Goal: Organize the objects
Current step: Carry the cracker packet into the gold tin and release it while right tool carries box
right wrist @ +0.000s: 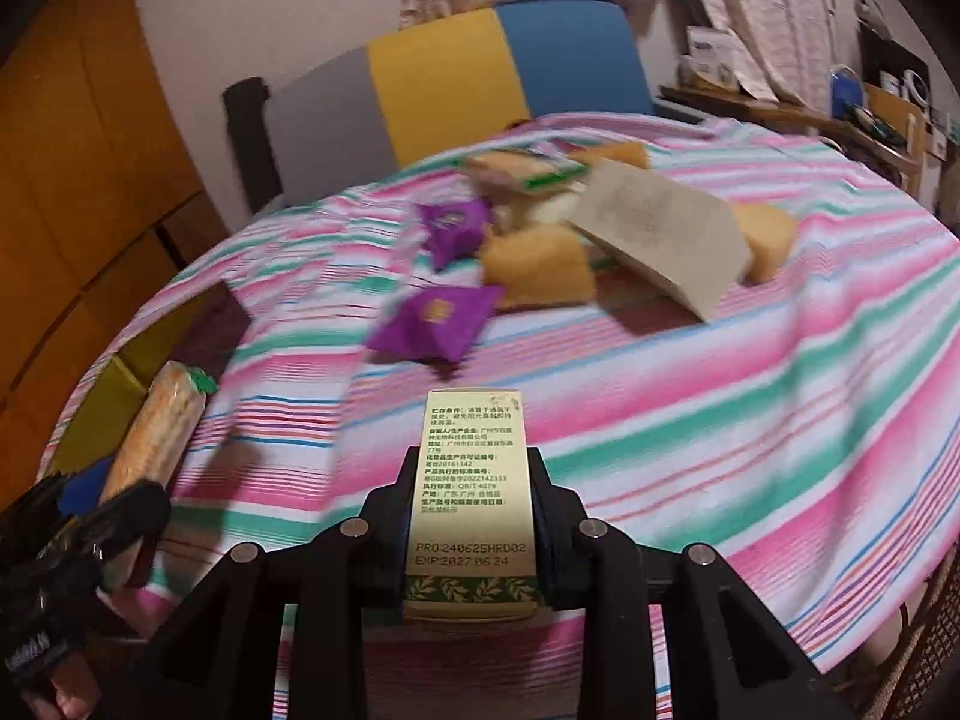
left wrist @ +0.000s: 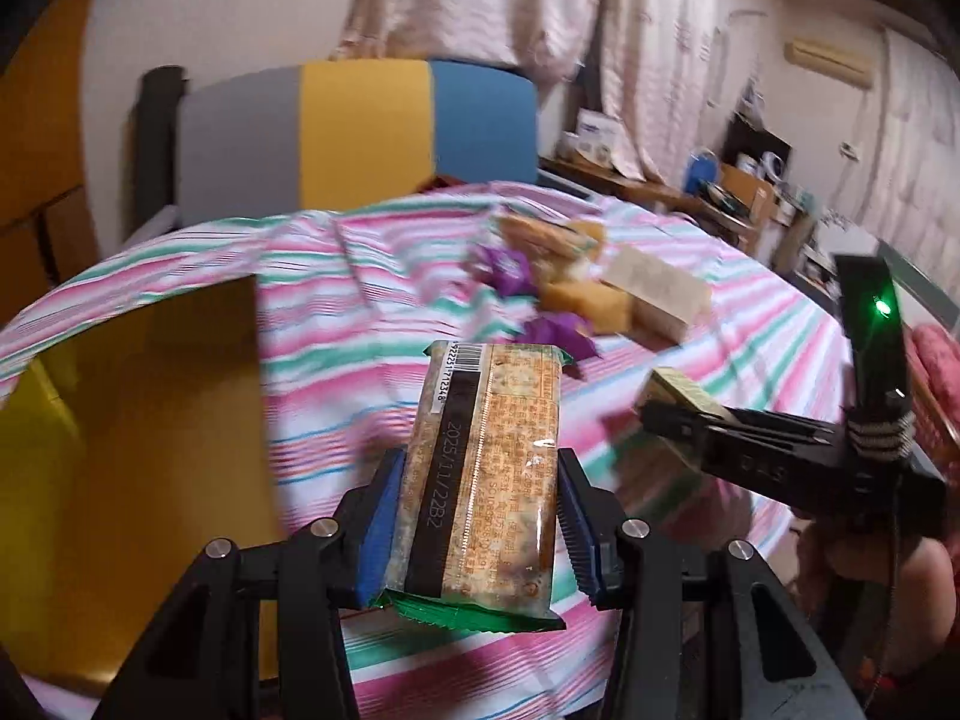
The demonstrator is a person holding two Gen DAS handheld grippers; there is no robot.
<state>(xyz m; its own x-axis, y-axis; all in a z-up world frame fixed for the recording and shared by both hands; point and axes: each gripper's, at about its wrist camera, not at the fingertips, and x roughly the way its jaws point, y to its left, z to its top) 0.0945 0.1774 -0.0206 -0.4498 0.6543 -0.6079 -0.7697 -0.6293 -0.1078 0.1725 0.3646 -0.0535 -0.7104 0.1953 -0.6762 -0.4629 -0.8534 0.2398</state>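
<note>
Left wrist view: a cracker packet (left wrist: 486, 480) is clamped between the left gripper (left wrist: 480, 516) fingers, low centre of frame, above the striped tabletop (left wrist: 690, 324).

Right wrist view: a slim carton (right wrist: 471, 504) is pinched by the right gripper (right wrist: 471, 516), bottom centre. The glossy wrapper is gripped by its sides only, so a slip is possible; both loads are close and could be knocked together near the yellow box (left wrist: 120, 450) at the left edge. "2025/11/22B2" is read on the packet, "PRO:240625HRD02 EXP:2027 06 24" on the carton.
</note>
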